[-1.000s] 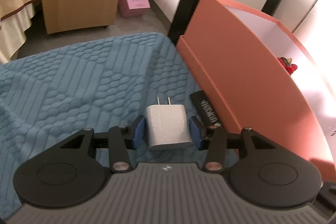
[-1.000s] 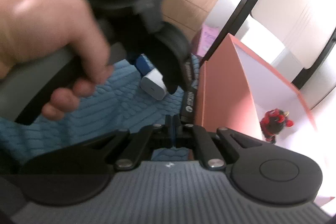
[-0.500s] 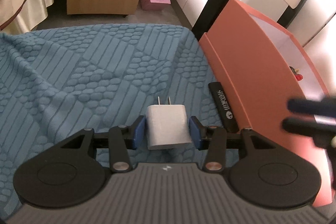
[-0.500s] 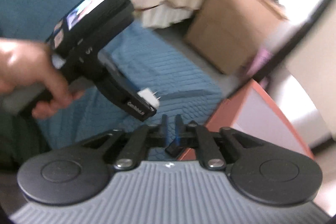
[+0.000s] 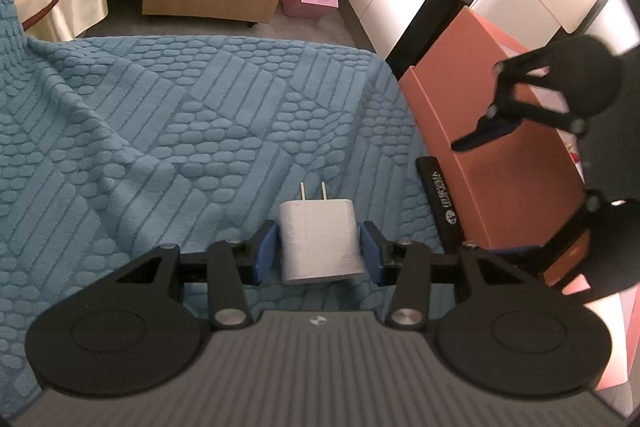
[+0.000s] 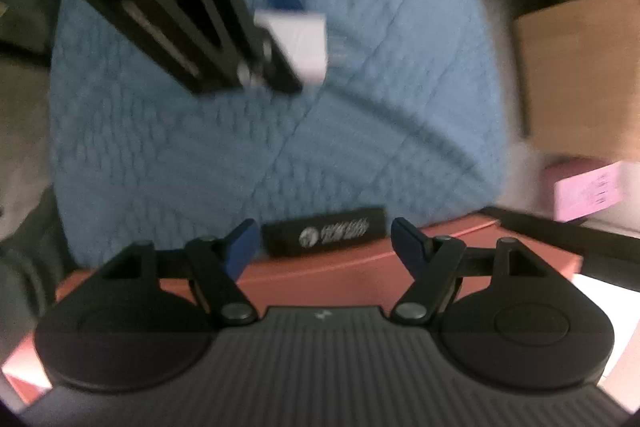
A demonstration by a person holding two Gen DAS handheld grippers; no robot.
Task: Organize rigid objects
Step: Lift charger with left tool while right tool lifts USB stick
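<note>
Left tongs [image 5: 318,253] are clamped on the white charger [image 5: 320,237], prongs forward, lifted over the blue bedspread [image 5: 160,147], likely bound for the orange box [image 5: 500,155]. Right tongs [image 6: 320,241] gape wide over the black bar [image 6: 324,231] lying against the box wall, lined up to straddle it.

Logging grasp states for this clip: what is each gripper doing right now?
Left gripper: shut on the white charger.
Right gripper: open, empty, lined up on the black bar beside the orange box.
</note>
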